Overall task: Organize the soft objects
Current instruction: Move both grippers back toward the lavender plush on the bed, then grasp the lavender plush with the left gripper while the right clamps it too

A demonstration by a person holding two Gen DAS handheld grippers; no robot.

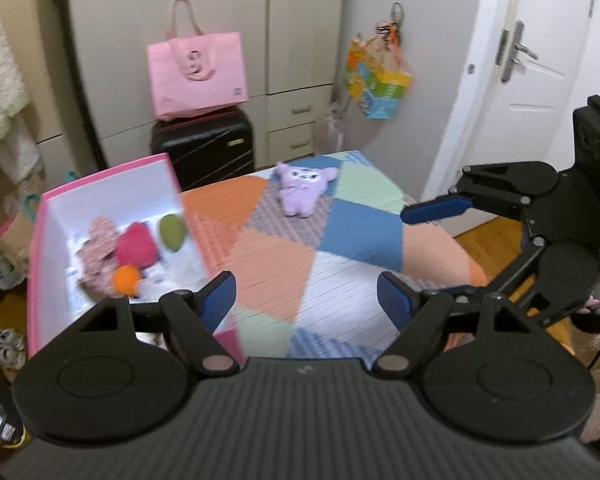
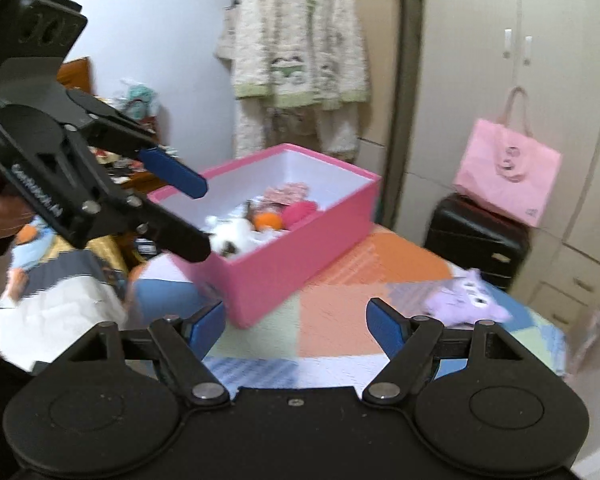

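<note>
A pink box (image 1: pixel 36 248) with a white inside stands on the patchwork bedspread (image 1: pixel 284 248) at the left. In it lie a magenta soft piece (image 1: pixel 136 244), a green one (image 1: pixel 173 232), an orange ball (image 1: pixel 126 280) and floral cloth (image 1: pixel 98 248). A purple plush (image 1: pixel 302 192) lies alone at the far side of the bed. My left gripper (image 1: pixel 308 300) is open over the spread beside the box, with nothing between its fingers. My right gripper (image 1: pixel 428 248) reaches in from the right, also open. In the right wrist view the right gripper (image 2: pixel 296 324) is empty, with the box (image 2: pixel 300 252) ahead, the purple plush (image 2: pixel 468 296) to the right and the left gripper (image 2: pixel 203 220) above the box's near corner.
A pink tote bag (image 1: pixel 196 72) rests on a black suitcase (image 1: pixel 204 152) by the wardrobe behind the bed. A colourful bag (image 1: pixel 376 80) hangs beside the white door (image 1: pixel 540 80). Fleece pyjamas (image 2: pixel 300 52) hang on the wall. Another plush (image 2: pixel 28 248) lies left of the bed.
</note>
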